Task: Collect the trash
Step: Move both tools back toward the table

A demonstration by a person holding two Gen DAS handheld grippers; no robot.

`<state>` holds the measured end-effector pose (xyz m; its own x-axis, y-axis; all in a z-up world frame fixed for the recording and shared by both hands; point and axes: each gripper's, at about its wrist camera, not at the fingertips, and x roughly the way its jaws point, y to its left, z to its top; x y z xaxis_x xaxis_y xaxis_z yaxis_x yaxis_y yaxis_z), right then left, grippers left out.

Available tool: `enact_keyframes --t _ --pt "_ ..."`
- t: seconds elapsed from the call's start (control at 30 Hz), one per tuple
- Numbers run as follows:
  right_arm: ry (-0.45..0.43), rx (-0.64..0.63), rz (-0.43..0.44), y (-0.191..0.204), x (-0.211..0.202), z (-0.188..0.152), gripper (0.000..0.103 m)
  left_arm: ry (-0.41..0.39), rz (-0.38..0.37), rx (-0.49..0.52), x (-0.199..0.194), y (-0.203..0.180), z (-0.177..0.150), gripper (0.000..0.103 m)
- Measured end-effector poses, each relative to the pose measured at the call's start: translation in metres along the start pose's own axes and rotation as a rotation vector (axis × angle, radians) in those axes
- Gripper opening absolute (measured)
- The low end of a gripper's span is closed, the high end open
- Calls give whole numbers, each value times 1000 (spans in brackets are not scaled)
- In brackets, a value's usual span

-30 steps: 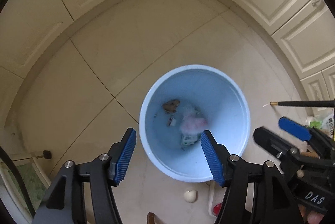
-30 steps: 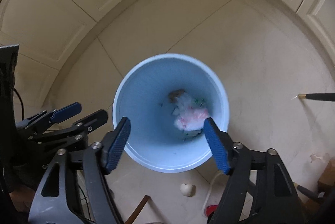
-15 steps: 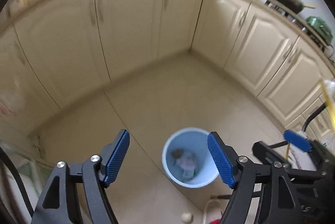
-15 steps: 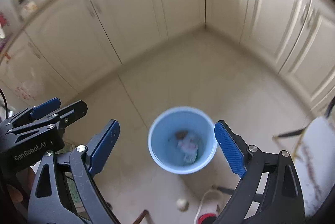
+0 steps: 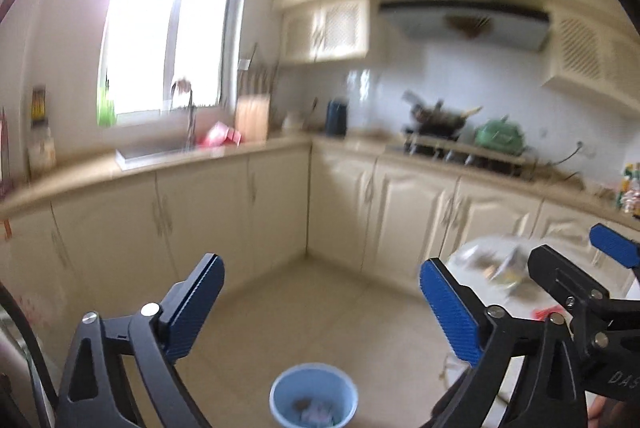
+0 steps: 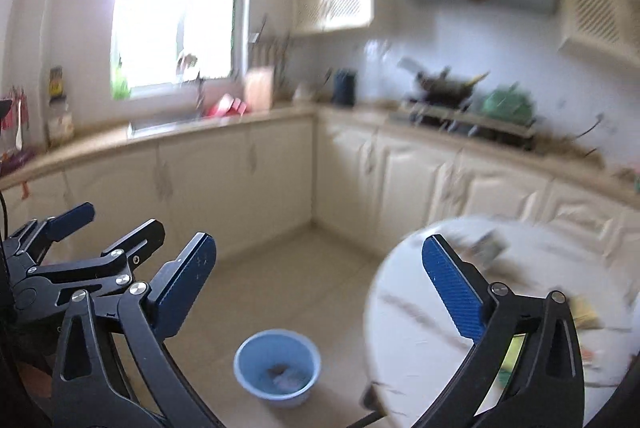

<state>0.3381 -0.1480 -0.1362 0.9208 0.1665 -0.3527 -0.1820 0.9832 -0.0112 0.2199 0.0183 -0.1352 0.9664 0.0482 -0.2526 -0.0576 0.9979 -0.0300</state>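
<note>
Blue bin (image 6: 277,368) holding trash, upright on floor

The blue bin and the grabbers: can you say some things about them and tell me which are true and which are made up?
1. The bin stands on the floor. True.
2. The bin is empty. False: some trash lies at its bottom.
3. The right gripper is holding trash. False: nothing is between its fingers, and its jaws are opening.
4. The left gripper has nothing between its fingers. True, and its jaws are opening too.
5. The round table is bare. False: blurred scraps lie on it.
6. A pan sits on the stove at the back. True.
</note>
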Motion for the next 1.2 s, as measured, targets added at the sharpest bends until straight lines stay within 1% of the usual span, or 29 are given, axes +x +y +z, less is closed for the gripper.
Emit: enact_keyframes --t 0.03,0.13,0.23,0.27,0.3,0.37,0.43,0.47,0.5,0.53,0.67,0.73,0.9,1.03,1.2 --pt "-38 4 -21 -7 -24 5 103 -27 -9 9 -13 -10 -2 99" --pt "-116 20 -69 -21 -70 16 103 -112 -53 36 -56 -45 -3 101" --pt "-171 35 -128 -35 -104 15 103 -160 -93 56 -84 -72 -12 102" --pt "-182 41 -147 -42 -115 14 103 -167 -112 61 -90 -78 -18 102" --pt "-190 48 -164 -47 -124 14 103 -167 -133 71 -95 -84 -32 102" --pt "-200 64 -213 -60 -139 9 103 -161 -172 92 -102 -105 -42 102" --pt "-197 82 -251 -74 -152 5 103 -147 -205 109 -105 -88 -51 102" --pt "-193 92 -267 -80 -158 3 103 -134 -229 124 -106 -99 -56 102" --pt "-188 102 -284 -88 -162 0 103 -124 -246 136 -101 -78 -50 102" --pt "-182 113 -300 -96 -166 -4 103 -117 -259 148 -95 -76 -43 102" --pt "-165 166 -349 -132 -182 -19 103 -102 -300 193 -85 -83 -14 102" --pt "-157 190 -368 -148 -184 -25 103 -79 -321 209 -81 -90 -3 102" --pt "-120 231 -396 -181 -178 -42 103 6 -351 265 -41 -121 14 102" --pt "-51 270 -407 -206 -158 -59 103 95 -383 312 -2 -152 24 102" --pt "48 315 -427 -236 -127 -82 103 206 -387 362 47 -194 19 102"
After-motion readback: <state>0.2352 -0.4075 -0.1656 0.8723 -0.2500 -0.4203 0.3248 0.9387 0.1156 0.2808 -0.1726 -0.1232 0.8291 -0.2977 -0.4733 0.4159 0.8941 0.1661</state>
